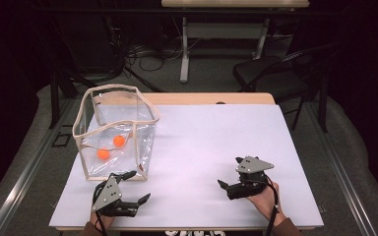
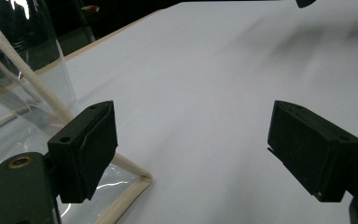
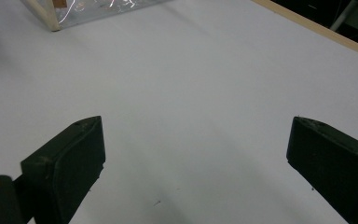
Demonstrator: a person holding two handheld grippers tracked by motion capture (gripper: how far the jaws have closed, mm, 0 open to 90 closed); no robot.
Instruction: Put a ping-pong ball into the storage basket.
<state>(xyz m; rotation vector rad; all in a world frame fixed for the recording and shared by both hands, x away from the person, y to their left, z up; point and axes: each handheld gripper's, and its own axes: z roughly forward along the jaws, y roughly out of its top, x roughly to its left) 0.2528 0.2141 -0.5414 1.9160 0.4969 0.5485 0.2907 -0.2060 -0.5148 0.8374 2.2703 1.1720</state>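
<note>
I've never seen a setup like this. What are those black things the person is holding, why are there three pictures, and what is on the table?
There is no robot arm here. A person sits at a table covered with a white sheet and holds a hand tool in each hand: the left gripper and the right gripper, each with two black jaws that can pinch things.

The high view comes from a fixed camera above, looking down on the table. The other two come from small cameras riding on the tools themselves, so each looks out between its own jaws, left gripper and right gripper.

On the table stands a clear plastic box-shaped bag with cream edging; inside it lie two small orange balls. The left gripper is close beside the bag's near corner.

Both grippers have their jaws wide apart and hold nothing.
</note>
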